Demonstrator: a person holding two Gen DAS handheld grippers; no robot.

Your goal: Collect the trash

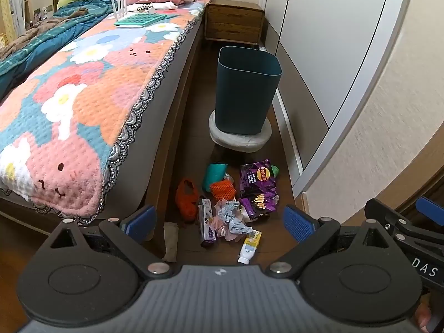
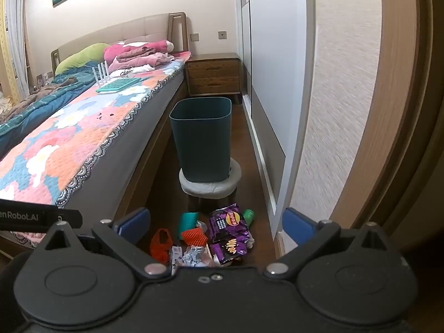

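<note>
A dark teal trash bin (image 1: pixel 247 88) stands on a low round grey stool (image 1: pixel 240 138) in the aisle beside the bed; it also shows in the right wrist view (image 2: pixel 202 138). A pile of trash lies on the wood floor in front of the stool: a purple chip bag (image 1: pixel 258 188) (image 2: pixel 229 230), orange netting (image 1: pixel 223 190) (image 2: pixel 194 236), a red-orange bag (image 1: pixel 187 197) (image 2: pixel 161 245), crumpled paper (image 1: pixel 231 217) (image 2: pixel 194 256), a white tube (image 1: pixel 249 247) and a teal wrapper (image 1: pixel 213 174). My left gripper (image 1: pixel 219 222) is open above the pile. My right gripper (image 2: pixel 216 226) is open, also above it.
A bed with a flowered blanket (image 1: pixel 83 105) runs along the left. White wardrobe doors (image 1: pixel 319 41) line the right. A wooden nightstand (image 1: pixel 234 22) stands behind the bin. The right gripper's body (image 1: pixel 408 230) shows at the left view's right edge.
</note>
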